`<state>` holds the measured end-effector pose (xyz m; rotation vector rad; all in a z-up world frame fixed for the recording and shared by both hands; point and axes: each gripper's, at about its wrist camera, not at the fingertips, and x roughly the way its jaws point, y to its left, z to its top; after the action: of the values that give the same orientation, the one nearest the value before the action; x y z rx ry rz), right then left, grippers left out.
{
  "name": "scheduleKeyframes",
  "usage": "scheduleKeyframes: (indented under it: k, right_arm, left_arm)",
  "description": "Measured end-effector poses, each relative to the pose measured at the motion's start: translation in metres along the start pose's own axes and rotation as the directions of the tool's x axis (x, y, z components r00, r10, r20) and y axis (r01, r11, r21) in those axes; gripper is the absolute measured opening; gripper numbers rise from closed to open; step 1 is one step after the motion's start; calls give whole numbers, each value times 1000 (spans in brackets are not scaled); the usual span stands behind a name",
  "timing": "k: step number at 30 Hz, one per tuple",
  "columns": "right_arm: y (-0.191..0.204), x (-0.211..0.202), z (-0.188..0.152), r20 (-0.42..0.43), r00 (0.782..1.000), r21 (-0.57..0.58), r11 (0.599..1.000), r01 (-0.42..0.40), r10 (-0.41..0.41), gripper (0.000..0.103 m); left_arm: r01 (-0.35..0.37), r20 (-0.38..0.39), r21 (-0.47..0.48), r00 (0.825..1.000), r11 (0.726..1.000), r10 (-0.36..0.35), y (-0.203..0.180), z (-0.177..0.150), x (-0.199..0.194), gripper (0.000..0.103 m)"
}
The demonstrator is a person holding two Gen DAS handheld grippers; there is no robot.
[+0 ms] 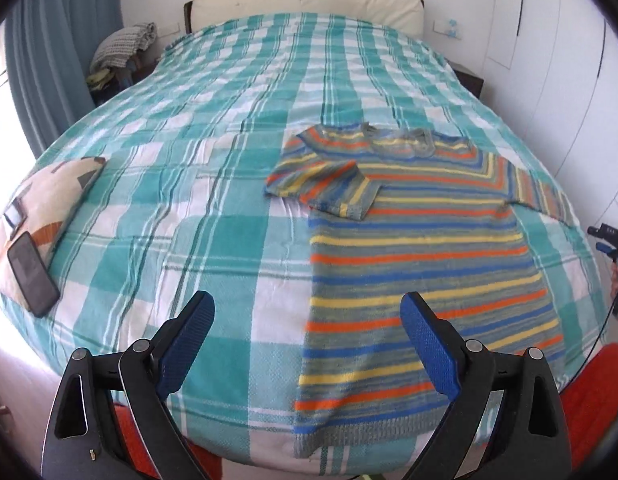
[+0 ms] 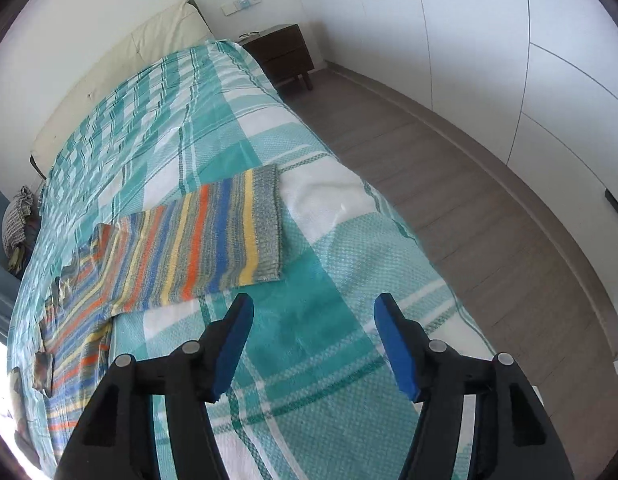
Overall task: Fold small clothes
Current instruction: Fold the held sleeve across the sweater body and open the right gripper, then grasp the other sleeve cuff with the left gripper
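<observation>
Sweater (image 1: 421,240) flat on bed (image 1: 213,168), one sleeve (image 1: 329,184) folded across chest. Left gripper (image 1: 307,316) and right gripper (image 2: 313,320): jaws spread, holding nothing.

Striped sweater (image 2: 181,248) hem beyond left edge

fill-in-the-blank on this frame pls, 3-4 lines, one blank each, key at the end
1. The striped sweater lies on a teal and white ____ bedspread.
2. The sweater's left sleeve is ____ over its body, while the right sleeve lies stretched out.
3. The left gripper and right gripper are both ____, holding nothing.
4. A black ____ lies on the cushion near the bed's left edge.

Missing words: checked; folded; open; phone
</observation>
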<state>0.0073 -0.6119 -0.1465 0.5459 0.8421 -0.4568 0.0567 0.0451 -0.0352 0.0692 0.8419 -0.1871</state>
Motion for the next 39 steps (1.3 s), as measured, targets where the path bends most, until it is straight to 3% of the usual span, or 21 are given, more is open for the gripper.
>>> scheduleKeyframes:
  k: [2,4,6,8,10,13,15,18,22,24,26,28,30,39]
  right_arm:
    - [6,-29,-17,28,999,-64,998,-15,17,63]
    - [20,-56,-40,39,998,-134,990,-49,55,63]
    - [38,-76,-67,32,994,-183,979,-93,101,67]
    - [56,-91,-96,20,989,-213,967,-140,148,69]
    - [70,-98,-125,3,984,-229,958,-173,178,69]
    - [92,-101,-158,-17,980,-257,946,-197,199,69]
    - [104,-99,-170,-37,980,-290,937,-197,194,69]
    - [114,-98,-174,-41,979,-336,920,-202,200,69]
    - [118,-91,-174,-42,979,-347,916,-201,199,69]
    - [118,-92,-176,-40,980,-357,913,-196,195,69]
    - [119,-93,-176,-35,979,-364,910,-197,198,69]
    - [120,-91,-176,-39,978,-361,910,-204,204,69]
    - [122,-87,-176,-47,978,-357,911,-206,203,69]
    - [128,-75,-182,-86,979,-377,904,-204,185,69]
  left_arm:
    - [71,23,48,997,996,-72,-11,38,12,99]
    - [132,-7,142,991,981,-132,-30,65,46,99]
    - [187,-91,235,981,954,-170,-53,77,95,99]
    - [196,-173,299,974,934,-149,-73,78,147,97]
    - [187,-242,346,964,919,-106,-84,74,191,75]
    - [181,-351,329,934,927,-57,-78,61,240,52]
    - [198,-360,285,929,938,-87,-69,60,250,47]
    - [161,-356,193,931,968,-84,-51,69,247,6]
    - [153,-211,-89,963,984,-169,18,96,208,5]
    - [102,-145,-281,978,954,-147,75,99,189,5]
    - [4,-136,-448,988,894,-73,134,92,184,5]
    - [-120,-180,-532,983,838,27,178,81,186,5]
    - [-180,-214,-570,975,801,67,201,68,189,5]
    - [-266,-266,-589,956,763,128,218,47,207,4]
